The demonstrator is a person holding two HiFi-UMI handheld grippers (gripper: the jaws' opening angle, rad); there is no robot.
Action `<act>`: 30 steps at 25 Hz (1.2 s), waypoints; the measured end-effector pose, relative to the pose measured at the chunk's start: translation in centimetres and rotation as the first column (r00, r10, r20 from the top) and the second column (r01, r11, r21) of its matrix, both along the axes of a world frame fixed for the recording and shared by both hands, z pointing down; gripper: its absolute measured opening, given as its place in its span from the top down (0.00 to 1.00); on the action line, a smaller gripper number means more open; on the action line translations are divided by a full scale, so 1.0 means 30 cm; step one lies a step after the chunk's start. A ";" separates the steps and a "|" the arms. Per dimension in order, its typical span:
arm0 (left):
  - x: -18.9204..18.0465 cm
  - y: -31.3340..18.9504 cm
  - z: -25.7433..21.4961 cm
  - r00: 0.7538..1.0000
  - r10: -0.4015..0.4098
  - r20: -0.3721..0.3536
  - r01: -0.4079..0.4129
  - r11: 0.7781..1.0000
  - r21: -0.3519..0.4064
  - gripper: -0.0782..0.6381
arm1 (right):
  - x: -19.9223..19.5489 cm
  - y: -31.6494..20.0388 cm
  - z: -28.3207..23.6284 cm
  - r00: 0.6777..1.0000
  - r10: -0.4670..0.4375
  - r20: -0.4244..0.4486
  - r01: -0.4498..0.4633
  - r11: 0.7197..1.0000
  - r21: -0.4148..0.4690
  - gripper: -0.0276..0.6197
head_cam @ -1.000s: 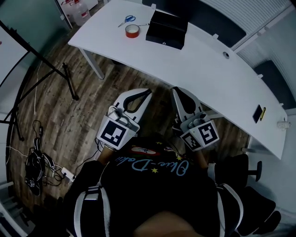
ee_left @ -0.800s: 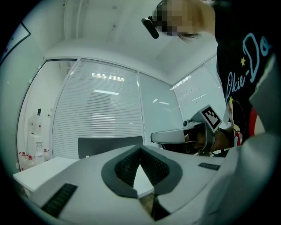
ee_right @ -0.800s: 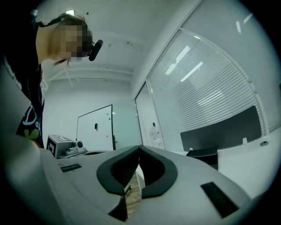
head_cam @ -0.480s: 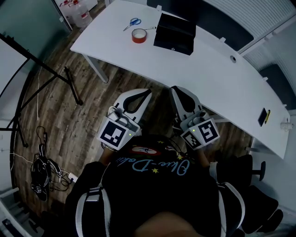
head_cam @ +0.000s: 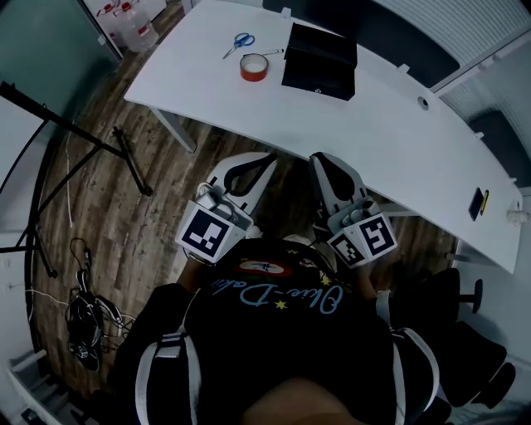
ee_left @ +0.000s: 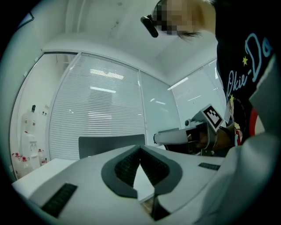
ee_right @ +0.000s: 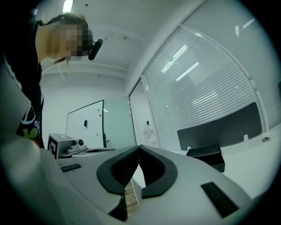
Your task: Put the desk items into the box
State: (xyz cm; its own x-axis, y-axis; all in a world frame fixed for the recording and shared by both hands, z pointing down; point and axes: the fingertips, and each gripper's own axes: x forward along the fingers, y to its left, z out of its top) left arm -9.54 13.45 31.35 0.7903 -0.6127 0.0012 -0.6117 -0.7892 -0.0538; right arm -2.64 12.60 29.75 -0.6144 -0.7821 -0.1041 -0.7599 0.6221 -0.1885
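The left gripper (head_cam: 264, 159) and right gripper (head_cam: 321, 161) are hovering side by side short of the white desk (head_cam: 398, 141), both with jaws closed on nothing. Blue-handled scissors (head_cam: 240, 42) are lying diagonally, blades pointing toward the desk's left edge. A red tape roll (head_cam: 254, 67) is lying flat, just beside the black box (head_cam: 319, 60).

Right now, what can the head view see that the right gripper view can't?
Only the head view shows the blue-handled scissors, the red tape roll and the wooden floor with the tripod legs. Only the right gripper view shows the ceiling and its ceiling light. Both views show the black box, the white desk, the left gripper and the right gripper. The tongs of both grippers are shut and hold nothing.
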 end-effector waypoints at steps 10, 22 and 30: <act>0.038 -0.045 0.024 1.000 0.019 0.012 -0.019 1.000 -0.010 0.90 | 0.031 -0.051 0.018 1.000 0.016 0.002 -0.016 1.000 -0.024 0.95; 0.057 -0.208 0.040 0.997 -0.051 0.054 0.053 0.998 -0.031 0.89 | 0.048 -0.233 0.017 0.998 -0.064 0.001 0.064 0.998 -0.021 0.95; 0.124 -0.335 0.050 0.997 -0.054 0.057 0.056 0.998 -0.038 0.90 | 0.103 -0.359 0.027 0.997 -0.071 0.007 0.071 0.997 -0.015 0.95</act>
